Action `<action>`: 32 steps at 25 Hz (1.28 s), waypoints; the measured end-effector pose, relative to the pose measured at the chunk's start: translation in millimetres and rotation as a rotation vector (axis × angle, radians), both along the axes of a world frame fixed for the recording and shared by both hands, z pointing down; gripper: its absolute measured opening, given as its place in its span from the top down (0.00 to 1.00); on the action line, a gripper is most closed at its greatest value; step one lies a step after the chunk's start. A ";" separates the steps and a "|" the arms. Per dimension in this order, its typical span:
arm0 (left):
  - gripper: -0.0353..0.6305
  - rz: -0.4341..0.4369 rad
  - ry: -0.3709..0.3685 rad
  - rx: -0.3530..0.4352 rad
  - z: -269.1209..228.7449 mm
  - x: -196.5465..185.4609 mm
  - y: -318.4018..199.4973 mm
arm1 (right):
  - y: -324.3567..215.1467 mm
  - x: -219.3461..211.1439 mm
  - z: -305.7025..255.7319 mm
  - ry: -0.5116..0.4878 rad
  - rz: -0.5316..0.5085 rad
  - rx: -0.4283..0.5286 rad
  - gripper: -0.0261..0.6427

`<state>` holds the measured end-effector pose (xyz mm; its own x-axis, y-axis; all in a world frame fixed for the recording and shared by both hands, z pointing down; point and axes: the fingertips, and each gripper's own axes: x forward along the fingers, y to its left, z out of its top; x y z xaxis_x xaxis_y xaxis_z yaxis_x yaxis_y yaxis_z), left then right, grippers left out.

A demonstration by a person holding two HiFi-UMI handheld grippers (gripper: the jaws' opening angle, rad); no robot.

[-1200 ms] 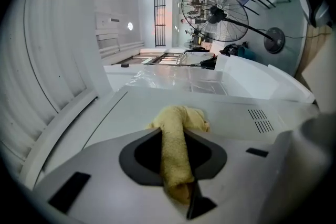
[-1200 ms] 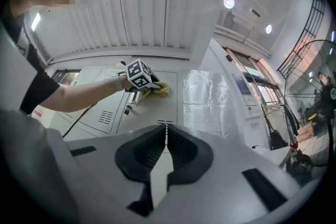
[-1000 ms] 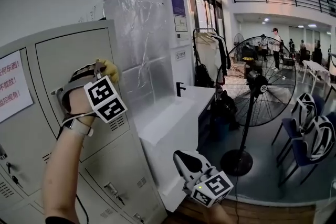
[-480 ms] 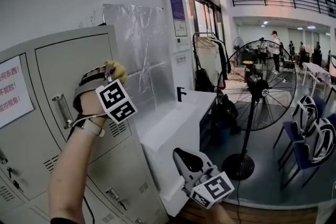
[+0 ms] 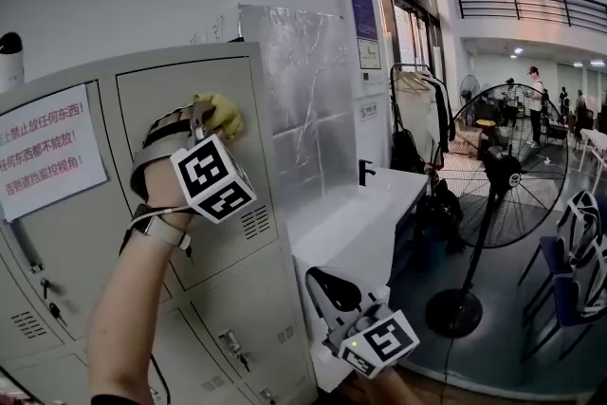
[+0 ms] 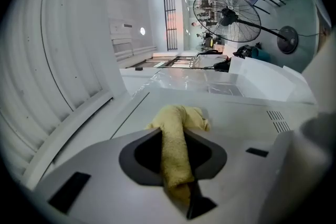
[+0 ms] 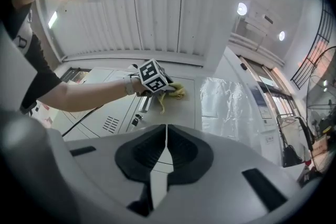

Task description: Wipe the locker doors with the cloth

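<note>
My left gripper [image 5: 211, 117] is shut on a yellow cloth [image 5: 219, 113] and presses it against the upper right part of a grey locker door [image 5: 161, 100]. In the left gripper view the cloth [image 6: 176, 149] runs between the jaws, its bunched end lying on the door [image 6: 236, 118]. My right gripper [image 5: 327, 289] hangs low at the centre, shut and empty, away from the lockers. From the right gripper view I see the cloth [image 7: 173, 93] on the door [image 7: 181, 107] under the left gripper [image 7: 169, 91].
A paper notice [image 5: 47, 152] with red print hangs on the neighbouring locker door. Right of the lockers stand a plastic-wrapped panel [image 5: 308, 109] and a white counter [image 5: 356, 228]. A large floor fan [image 5: 498, 175] and chairs [image 5: 574, 270] are farther right.
The left gripper has slid the cloth to the right and slightly up across the locker door. The head view has turned left, showing more of the lockers. The right gripper stays low.
</note>
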<state>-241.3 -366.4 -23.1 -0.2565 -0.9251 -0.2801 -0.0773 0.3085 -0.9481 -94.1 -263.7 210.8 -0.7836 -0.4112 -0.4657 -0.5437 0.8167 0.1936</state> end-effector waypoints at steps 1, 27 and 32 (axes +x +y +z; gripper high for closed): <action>0.82 -0.007 0.001 0.006 -1.9 -5.5 8.7 | 3.2 -7.6 -1.3 0.000 -0.018 0.002 0.93; 0.82 -0.222 -0.074 0.162 -57.5 -72.4 111.7 | 60.0 -85.4 -16.2 0.004 -0.265 0.028 0.93; 0.82 -0.220 -0.078 0.164 -68.8 -64.3 94.1 | 47.7 -62.6 -17.4 -0.001 -0.205 0.028 0.93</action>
